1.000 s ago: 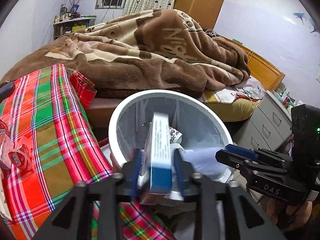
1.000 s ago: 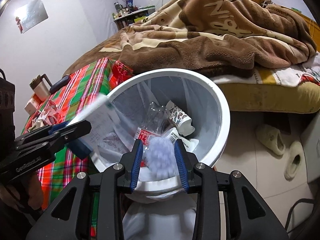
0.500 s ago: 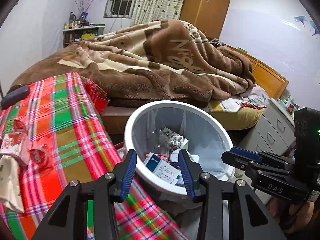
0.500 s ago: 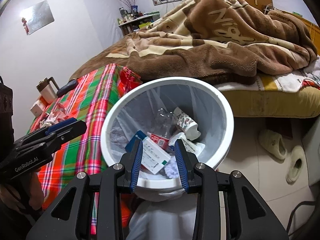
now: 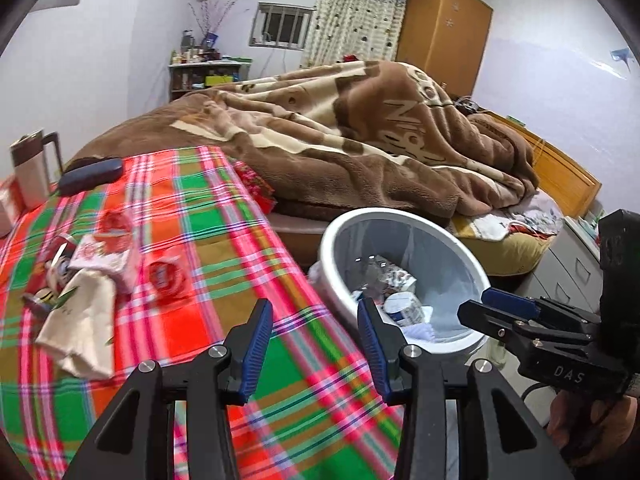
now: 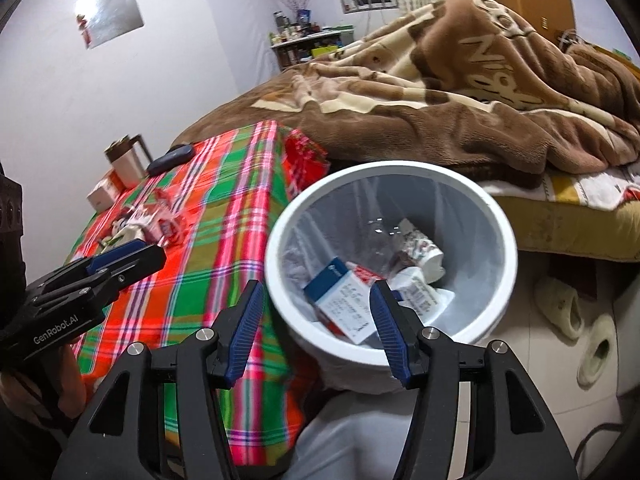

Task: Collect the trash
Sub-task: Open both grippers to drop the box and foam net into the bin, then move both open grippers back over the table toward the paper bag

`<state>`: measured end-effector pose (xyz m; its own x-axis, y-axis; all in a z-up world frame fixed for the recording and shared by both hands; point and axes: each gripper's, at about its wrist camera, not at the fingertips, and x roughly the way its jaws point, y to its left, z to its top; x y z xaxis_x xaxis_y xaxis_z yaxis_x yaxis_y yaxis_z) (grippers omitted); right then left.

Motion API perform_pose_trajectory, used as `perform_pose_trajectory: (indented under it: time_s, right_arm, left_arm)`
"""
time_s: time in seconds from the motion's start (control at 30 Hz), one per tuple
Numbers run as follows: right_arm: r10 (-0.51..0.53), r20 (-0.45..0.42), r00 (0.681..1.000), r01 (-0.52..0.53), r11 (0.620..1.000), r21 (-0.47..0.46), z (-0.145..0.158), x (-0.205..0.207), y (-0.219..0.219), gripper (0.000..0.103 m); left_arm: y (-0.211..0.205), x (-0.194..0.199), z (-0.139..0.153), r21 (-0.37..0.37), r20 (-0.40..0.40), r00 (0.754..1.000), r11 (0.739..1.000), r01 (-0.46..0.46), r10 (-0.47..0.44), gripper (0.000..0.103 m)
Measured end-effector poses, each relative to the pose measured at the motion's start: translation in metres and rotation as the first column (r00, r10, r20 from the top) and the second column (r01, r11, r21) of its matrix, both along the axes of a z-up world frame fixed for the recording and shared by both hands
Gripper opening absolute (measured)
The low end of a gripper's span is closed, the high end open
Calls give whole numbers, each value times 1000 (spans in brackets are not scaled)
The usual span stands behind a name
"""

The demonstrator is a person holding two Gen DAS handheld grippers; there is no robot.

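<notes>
Both pairs of blue fingers are standing wide apart and empty: the left gripper [image 5: 316,344] is hanging over the plaid tablecloth [image 5: 192,220], the right gripper [image 6: 316,328] is hovering at the near rim of the white bin [image 6: 500,216]. The blue-and-white box [image 6: 340,300] is lying inside the bin among a paper cup [image 6: 420,252] and clear bottle; a second ago the left gripper was clamping it. More litter, a crumpled wrapper [image 5: 166,280] and a beige pouch [image 5: 80,320], is still waiting on the cloth, so I'd judge collecting is only partway done
</notes>
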<state>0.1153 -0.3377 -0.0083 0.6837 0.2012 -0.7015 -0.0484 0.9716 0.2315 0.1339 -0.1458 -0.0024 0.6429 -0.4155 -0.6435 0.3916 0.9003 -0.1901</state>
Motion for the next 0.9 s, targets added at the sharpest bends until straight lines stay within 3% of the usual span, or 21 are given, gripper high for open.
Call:
perform_pose_trajectory:
  time_s: [0.4, 0.9]
  right_arm:
    - [129, -26, 991, -129, 992, -1, -1, 2, 43, 57]
    - [198, -43, 979, -198, 980, 10, -7, 4, 77, 57]
  left_arm:
    - [56, -14, -6, 17, 2, 992, 992, -124, 124, 44]
    - [95, -23, -19, 5, -32, 982, 983, -185, 185, 44]
